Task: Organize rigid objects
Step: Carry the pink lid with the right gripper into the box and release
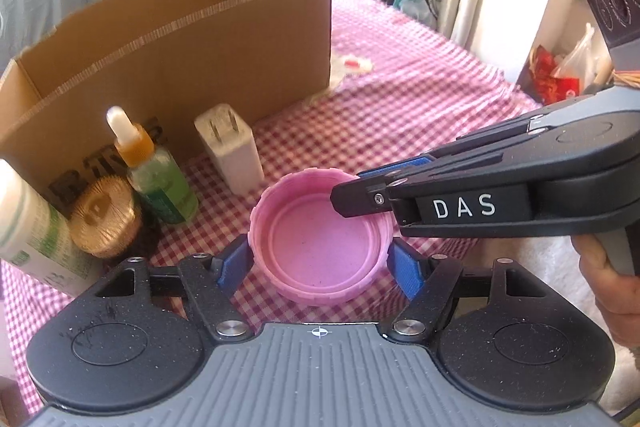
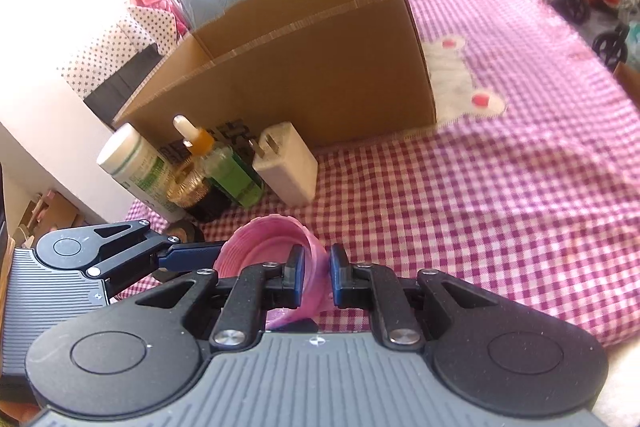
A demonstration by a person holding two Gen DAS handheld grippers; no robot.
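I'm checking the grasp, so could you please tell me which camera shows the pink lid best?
The left wrist view. There the pink lid lies open side up between the left gripper fingers, its whole rim visible, with the right gripper pinching its far wall. The right wrist view shows only a tilted, blurred part of the lid, partly hidden by its own fingers.
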